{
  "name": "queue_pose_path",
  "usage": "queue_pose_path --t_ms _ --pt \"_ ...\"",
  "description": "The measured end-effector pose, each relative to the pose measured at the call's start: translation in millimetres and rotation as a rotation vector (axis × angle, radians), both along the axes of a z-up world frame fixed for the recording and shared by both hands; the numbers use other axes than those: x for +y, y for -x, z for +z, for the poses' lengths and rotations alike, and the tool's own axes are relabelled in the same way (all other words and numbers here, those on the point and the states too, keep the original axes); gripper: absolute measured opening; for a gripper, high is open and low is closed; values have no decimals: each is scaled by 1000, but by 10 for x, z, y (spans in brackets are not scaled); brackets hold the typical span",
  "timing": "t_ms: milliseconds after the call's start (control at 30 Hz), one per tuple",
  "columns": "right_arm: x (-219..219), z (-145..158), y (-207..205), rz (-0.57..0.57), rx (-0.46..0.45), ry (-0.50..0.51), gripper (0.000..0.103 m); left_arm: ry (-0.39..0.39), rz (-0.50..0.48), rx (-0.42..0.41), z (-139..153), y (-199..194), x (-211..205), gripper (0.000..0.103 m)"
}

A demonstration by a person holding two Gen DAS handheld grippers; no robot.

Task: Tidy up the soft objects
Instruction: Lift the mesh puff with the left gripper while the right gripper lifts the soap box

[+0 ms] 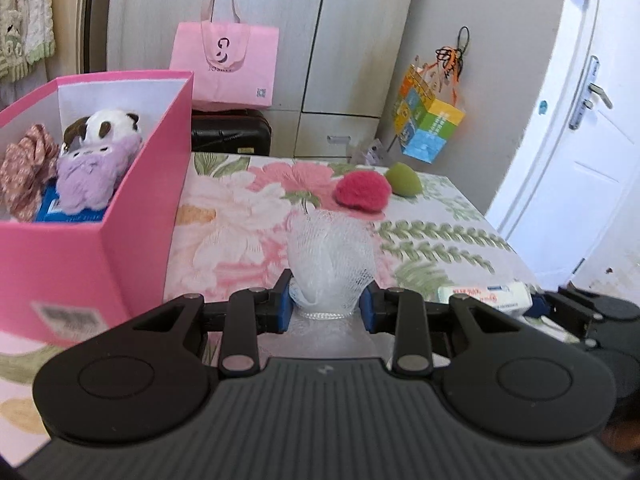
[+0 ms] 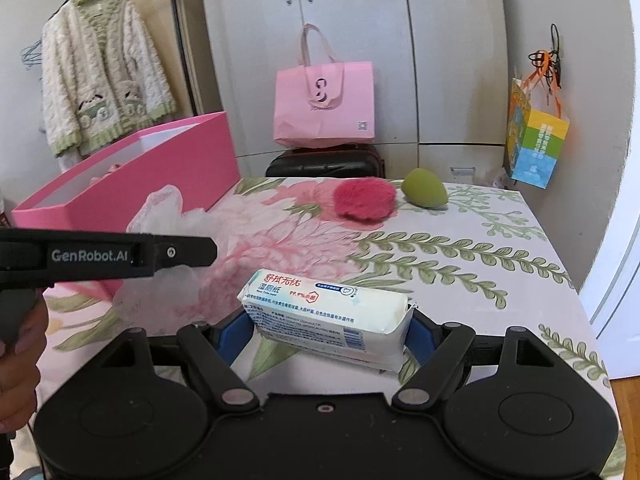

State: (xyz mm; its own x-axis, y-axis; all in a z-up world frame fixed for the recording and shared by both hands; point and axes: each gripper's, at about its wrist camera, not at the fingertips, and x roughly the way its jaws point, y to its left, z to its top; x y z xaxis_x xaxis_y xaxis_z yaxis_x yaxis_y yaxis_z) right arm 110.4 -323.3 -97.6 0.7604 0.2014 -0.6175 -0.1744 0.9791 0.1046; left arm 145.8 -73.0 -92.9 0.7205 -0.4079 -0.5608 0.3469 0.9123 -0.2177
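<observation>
My left gripper (image 1: pixel 328 304) is shut on a white mesh bath pouf (image 1: pixel 330 264), held above the floral tabletop just right of the pink box (image 1: pixel 132 208). Inside the box lie a purple plush (image 1: pixel 86 184), a panda plush (image 1: pixel 108 124), a floral scrunchie (image 1: pixel 26 170) and a blue pack. In the right wrist view my right gripper (image 2: pixel 326 330) is shut on a pack of wet wipes (image 2: pixel 324 316), lifted off the table. The pouf (image 2: pixel 160 212) and the left gripper's body (image 2: pixel 100 256) show at its left. A red fluffy puff (image 2: pixel 366 198) and a green sponge egg (image 2: pixel 424 192) lie at the far side.
The table with a floral cloth (image 2: pixel 460 256) ends at the right near a white door (image 1: pixel 580 160). A pink tote bag (image 2: pixel 324 108) sits on a black case (image 2: pixel 324 164) behind the table. A colourful paper bag (image 2: pixel 534 140) hangs on the wall. A cardigan (image 2: pixel 100 76) hangs at the left.
</observation>
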Motion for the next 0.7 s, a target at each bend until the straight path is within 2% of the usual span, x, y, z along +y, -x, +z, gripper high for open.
queue_pose_path --t_ms 267,500,633,700 --pt "57 142 254 93 36 30 83 -48 -96 85 -15 248 277 31" --pt "262 259 395 212 89 15 83 -36 -141 143 94 441 648 31" --pt "460 448 438 307 96 25 83 -18 -156 175 193 523 881 31" --pt "557 583 450 362 88 27 83 -48 -154 159 244 575 967 31"
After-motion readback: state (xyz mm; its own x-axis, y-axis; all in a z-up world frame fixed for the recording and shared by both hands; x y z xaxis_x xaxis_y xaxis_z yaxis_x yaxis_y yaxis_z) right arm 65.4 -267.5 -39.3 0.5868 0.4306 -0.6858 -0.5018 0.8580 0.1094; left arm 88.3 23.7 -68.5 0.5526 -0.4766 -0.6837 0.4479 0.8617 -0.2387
